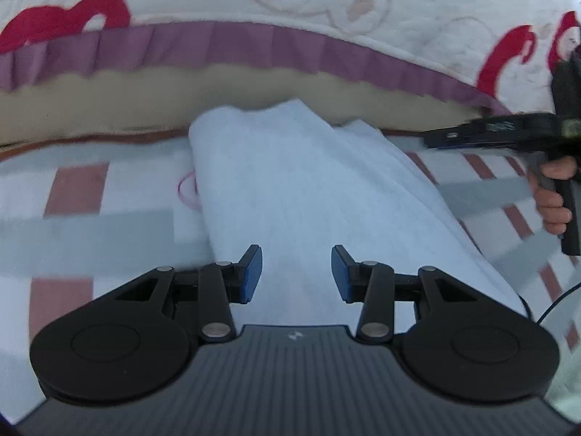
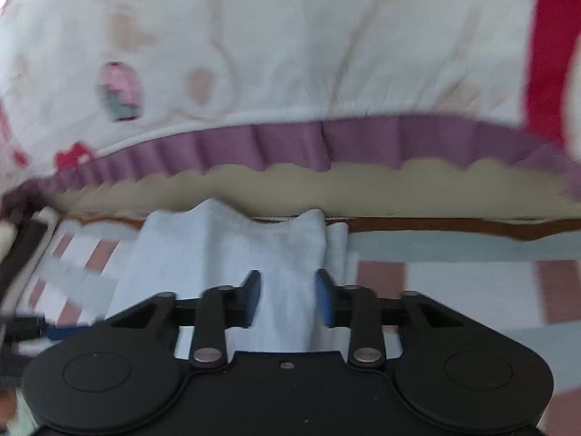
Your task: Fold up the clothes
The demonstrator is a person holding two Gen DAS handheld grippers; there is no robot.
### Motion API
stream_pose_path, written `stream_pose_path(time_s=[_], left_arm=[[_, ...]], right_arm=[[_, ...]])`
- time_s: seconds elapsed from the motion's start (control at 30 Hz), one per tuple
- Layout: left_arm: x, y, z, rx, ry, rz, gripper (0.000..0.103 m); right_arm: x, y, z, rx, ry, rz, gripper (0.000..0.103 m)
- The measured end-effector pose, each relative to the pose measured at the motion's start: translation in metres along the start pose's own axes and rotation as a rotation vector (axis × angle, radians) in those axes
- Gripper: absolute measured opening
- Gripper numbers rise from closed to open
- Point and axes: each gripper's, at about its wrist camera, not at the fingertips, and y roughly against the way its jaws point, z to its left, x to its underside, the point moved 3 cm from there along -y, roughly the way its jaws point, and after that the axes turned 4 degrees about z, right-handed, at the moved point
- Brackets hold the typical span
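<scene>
Pale blue cloth [image 1: 290, 189] lies folded lengthwise on the checked sheet [image 1: 76, 189]. Left gripper [image 1: 296, 274] spread above it, empty. Right gripper [image 2: 288, 299] spread, cloth between untouching pads; the fold may slump open.

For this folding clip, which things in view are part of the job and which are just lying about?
Part of the job:
- light blue garment, lying lengthwise on the bed
- left tool, open above it
- right tool, fabric between its pads

Lying about:
- checked bedsheet
- white quilt with purple frill
- thin dark cable
</scene>
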Motion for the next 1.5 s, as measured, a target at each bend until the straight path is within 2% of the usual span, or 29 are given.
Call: stream_pose_path(time_s=[0.03, 0.1, 0.17, 0.23, 0.27, 0.3, 0.33, 0.43, 0.5, 0.57, 0.6, 0.63, 0.67, 0.7, 0.77, 0.8, 0.9, 0.97, 1.0, 1.07, 1.1, 1.13, 1.23, 1.33, 1.4, 1.5], left_arm=[[0.001, -0.006, -0.001, 0.001, 0.000, 0.006, 0.041], [0.008, -0.014, 0.000, -0.013, 0.006, 0.029, 0.041], [0.018, -0.016, 0.002, -0.026, 0.010, 0.028, 0.041], [0.024, -0.013, 0.005, -0.020, 0.016, 0.018, 0.041], [0.026, -0.011, 0.006, -0.017, 0.020, 0.013, 0.041], [0.029, -0.009, 0.008, -0.013, 0.026, 0.008, 0.041], [0.031, -0.007, 0.009, -0.012, 0.036, 0.003, 0.041], [0.038, -0.002, 0.010, -0.020, 0.023, -0.009, 0.041], [0.042, 0.001, 0.009, -0.036, -0.013, -0.007, 0.041], [0.048, 0.004, 0.007, -0.062, -0.057, -0.005, 0.041], [0.051, 0.006, 0.007, -0.076, -0.071, -0.005, 0.042], [0.054, 0.006, 0.009, -0.086, -0.066, -0.002, 0.053], [0.057, 0.006, 0.013, -0.095, -0.052, 0.002, 0.058], [0.059, 0.007, 0.016, -0.086, -0.031, 0.000, 0.058], [0.059, 0.010, 0.022, -0.051, 0.010, 0.000, 0.058], [0.058, 0.012, 0.023, -0.041, 0.024, 0.004, 0.058], [0.059, 0.015, 0.024, -0.009, 0.061, 0.022, 0.058], [0.062, 0.018, 0.024, 0.012, 0.076, 0.039, 0.058], [0.064, 0.021, 0.025, 0.024, 0.083, 0.039, 0.058], [0.071, 0.027, 0.029, 0.065, 0.102, 0.053, 0.058], [0.075, 0.030, 0.030, 0.068, 0.100, 0.061, 0.058], [0.080, 0.034, 0.031, 0.065, 0.092, 0.067, 0.058], [0.090, 0.045, 0.031, 0.044, 0.048, 0.088, 0.058], [0.096, 0.051, 0.029, 0.078, 0.040, 0.108, 0.063], [0.098, 0.054, 0.028, 0.111, 0.084, 0.127, 0.066], [0.105, 0.058, 0.024, 0.196, 0.179, 0.167, 0.069]], right_arm=[[-0.005, -0.015, -0.004, -0.009, -0.052, 0.017, 0.041], [-0.009, -0.032, -0.011, 0.029, -0.127, -0.006, 0.041], [-0.011, -0.043, -0.012, 0.057, -0.136, -0.013, 0.041], [-0.009, -0.046, -0.007, 0.045, -0.095, -0.029, 0.041], [-0.008, -0.046, -0.003, 0.032, -0.058, -0.044, 0.037], [-0.006, -0.046, 0.001, 0.019, -0.022, -0.059, 0.005], [-0.005, -0.046, 0.005, 0.006, 0.015, -0.074, 0.002], [-0.001, -0.027, 0.013, 0.141, 0.101, -0.206, 0.001], [-0.002, -0.024, 0.007, 0.186, 0.119, -0.187, 0.000], [0.002, -0.022, 0.016, 0.256, 0.192, -0.163, 0.000], [0.004, -0.019, 0.024, 0.292, 0.234, -0.165, 0.001], [0.005, -0.014, 0.030, 0.329, 0.241, -0.170, 0.006], [0.006, -0.008, 0.036, 0.366, 0.245, -0.176, 0.013], [0.007, -0.003, 0.042, 0.404, 0.248, -0.182, 0.024], [0.020, 0.010, 0.057, 0.321, 0.253, -0.175, 0.028], [0.031, 0.015, 0.067, 0.262, 0.274, -0.154, 0.034], [0.065, 0.029, 0.095, 0.084, 0.332, -0.091, 0.035], [0.090, 0.017, 0.100, 0.109, 0.425, 0.005, 0.035], [0.102, 0.010, 0.101, 0.127, 0.473, 0.055, 0.029], [0.115, 0.012, 0.090, 0.196, 0.484, 0.057, 0.029], [0.119, 0.017, 0.081, 0.199, 0.448, 0.049, 0.030], [0.122, 0.022, 0.073, 0.198, 0.408, 0.040, 0.036], [0.133, 0.035, 0.056, 0.168, 0.264, 0.030, 0.036], [0.147, 0.042, 0.047, 0.160, 0.186, 0.013, 0.038], [0.156, 0.048, 0.042, 0.158, 0.144, 0.004, 0.043], [0.161, 0.060, 0.038, 0.172, 0.119, 0.057, 0.046]])
